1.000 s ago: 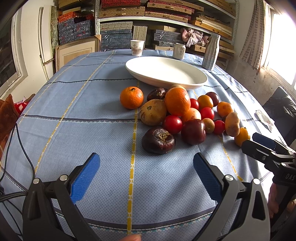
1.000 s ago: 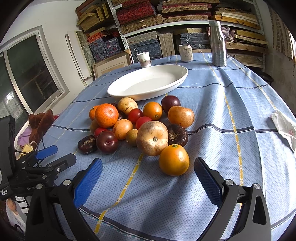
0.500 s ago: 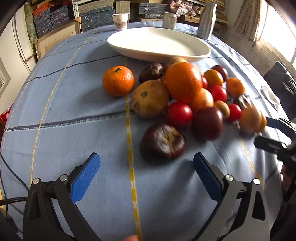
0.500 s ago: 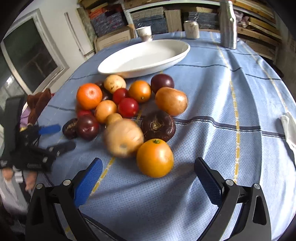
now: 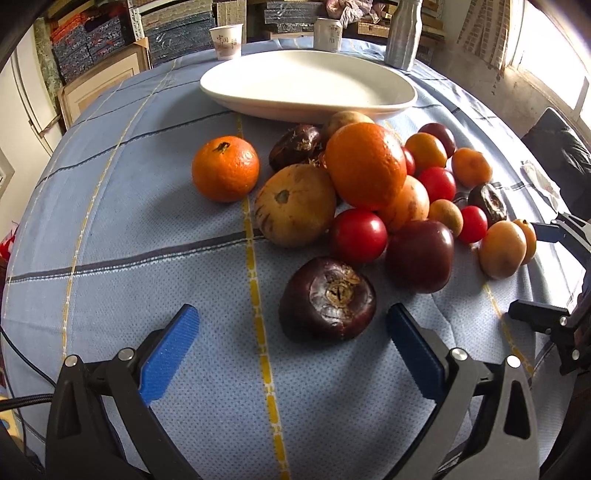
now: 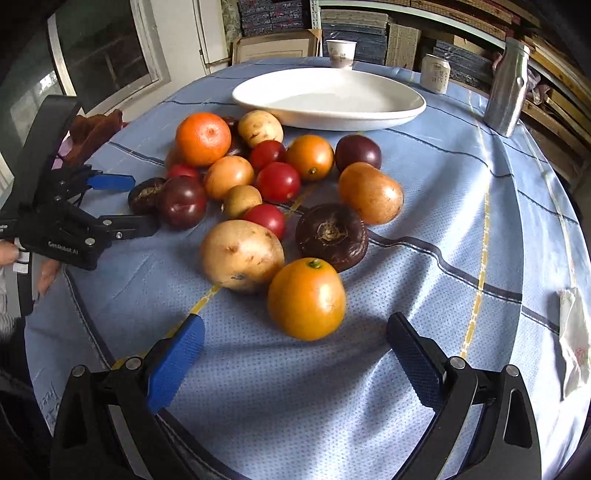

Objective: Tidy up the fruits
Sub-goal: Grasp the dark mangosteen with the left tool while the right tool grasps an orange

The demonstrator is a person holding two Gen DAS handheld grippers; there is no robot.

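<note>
A heap of several fruits lies on the blue checked tablecloth in front of a large empty white plate [image 5: 306,86], which also shows in the right wrist view [image 6: 328,96]. My left gripper [image 5: 291,350] is open, and a dark purple mangosteen [image 5: 328,299] sits just ahead between its fingers. My right gripper [image 6: 295,354] is open, and a yellow-orange fruit [image 6: 306,299] sits just ahead of it, beside a pale brown fruit [image 6: 242,254] and another mangosteen [image 6: 332,236]. Each gripper shows in the other's view, the right one [image 5: 546,273] and the left one [image 6: 110,203], at the heap's edges.
A paper cup [image 5: 226,41], a can [image 5: 327,34] and a metal bottle [image 5: 404,33] stand behind the plate. A lone orange [image 5: 225,168] lies left of the heap. A crumpled wrapper [image 6: 574,332] lies at the table's right edge. Shelves with boxes stand behind.
Both grippers have moved forward and lower toward the heap. The mangosteen and the yellow-orange fruit now sit close in front of the open fingers. No fruit has been taken.
</note>
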